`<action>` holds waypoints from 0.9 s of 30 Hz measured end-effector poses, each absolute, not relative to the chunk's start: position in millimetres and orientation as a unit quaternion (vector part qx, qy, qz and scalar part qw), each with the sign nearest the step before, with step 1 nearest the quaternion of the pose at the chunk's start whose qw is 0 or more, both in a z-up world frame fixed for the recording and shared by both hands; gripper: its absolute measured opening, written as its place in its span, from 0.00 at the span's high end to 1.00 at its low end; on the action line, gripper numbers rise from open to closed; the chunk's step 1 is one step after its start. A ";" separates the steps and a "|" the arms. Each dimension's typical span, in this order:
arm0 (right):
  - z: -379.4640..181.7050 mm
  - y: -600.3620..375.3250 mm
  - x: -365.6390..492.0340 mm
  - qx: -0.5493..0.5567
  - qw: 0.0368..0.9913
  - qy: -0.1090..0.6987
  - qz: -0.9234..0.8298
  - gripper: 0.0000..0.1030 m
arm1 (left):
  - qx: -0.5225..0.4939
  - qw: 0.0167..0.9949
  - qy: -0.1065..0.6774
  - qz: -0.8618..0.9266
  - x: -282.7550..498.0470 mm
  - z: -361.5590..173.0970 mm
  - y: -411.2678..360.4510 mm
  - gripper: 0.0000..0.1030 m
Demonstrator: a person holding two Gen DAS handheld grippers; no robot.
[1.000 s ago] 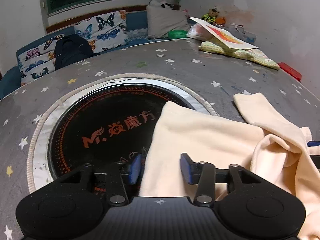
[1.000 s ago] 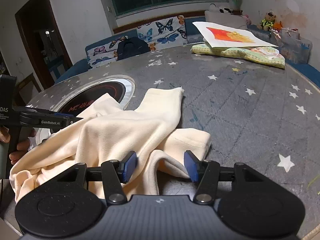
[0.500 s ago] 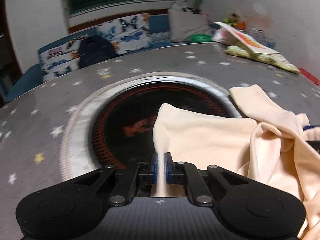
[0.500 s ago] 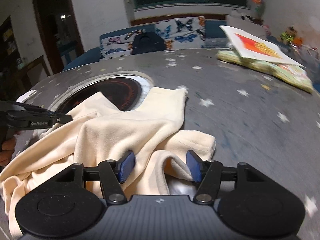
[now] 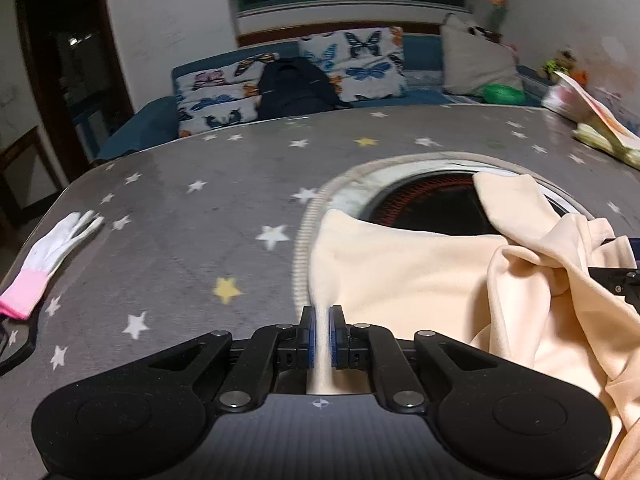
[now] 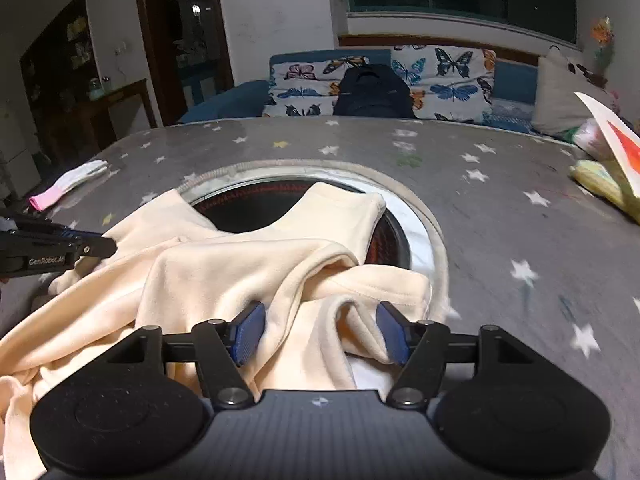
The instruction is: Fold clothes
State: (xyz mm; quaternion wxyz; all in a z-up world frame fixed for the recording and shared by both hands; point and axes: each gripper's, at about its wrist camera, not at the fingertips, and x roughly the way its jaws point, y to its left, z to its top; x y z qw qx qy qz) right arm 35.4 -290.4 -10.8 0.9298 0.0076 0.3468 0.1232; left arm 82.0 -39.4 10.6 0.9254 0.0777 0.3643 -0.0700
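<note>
**Cream garment pinched at left edge; right jaws spread**

The soft, fleecy cream-coloured garment [image 5: 420, 280] is seen crumpled on the grey star-printed tablecloth [image 5: 180, 240], partly draped over the round black glass cooktop inset [image 5: 432, 204]. In the left wrist view, the left gripper [image 5: 320, 338] is closed on a thin edge of the fabric, pressed between the blue pads. Only the right wrist view shows the right gripper [image 6: 322, 332]: its jaws are held wide apart, with bunched folds lying between them, not clamped. A white knit glove with a pink cuff [image 5: 44, 256] is seen lying flat near the table's left edge, well apart from the garment.
</note>
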 end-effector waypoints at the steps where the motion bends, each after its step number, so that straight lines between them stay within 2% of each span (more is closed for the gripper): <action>1: -11.1 -288.8 38.6 0.007 0.929 0.346 0.127 0.38 | 0.075 0.926 0.365 -0.068 83.4 10.5 -37.1 0.93; 5: -8.4 -290.8 45.0 0.015 0.930 0.345 0.124 0.37 | 0.071 0.926 0.365 -0.071 83.7 11.0 -31.6 0.92; 10: 4.9 -299.2 28.5 0.037 0.937 0.328 0.118 0.37 | 0.062 0.926 0.363 -0.080 75.8 16.6 -27.8 0.85; 14: 17.7 -298.6 2.8 0.047 0.939 0.313 0.136 0.40 | 0.052 0.934 0.337 -0.112 49.8 34.6 -30.5 0.84; 19: 32.2 -286.5 -28.8 0.066 0.931 0.307 0.188 0.44 | 0.029 0.930 0.308 -0.198 1.8 56.9 -38.7 0.55; 22: 28.5 -272.9 -38.0 0.055 0.922 0.323 0.208 0.54 | 0.027 0.920 0.307 -0.243 -25.5 57.4 -47.5 0.52; 24: 21.8 -265.5 -41.2 0.038 0.919 0.334 0.208 0.69 | 0.034 0.913 0.313 -0.261 -39.1 53.6 -55.5 0.51; 25: 19.6 -264.1 -42.8 0.036 0.918 0.337 0.206 0.80 | 0.041 0.911 0.313 -0.265 -44.8 51.0 -59.1 0.52; 27: 19.6 -264.9 -50.6 0.043 0.920 0.333 0.202 0.87 | 0.047 0.907 0.316 -0.273 -54.3 45.2 -61.1 0.51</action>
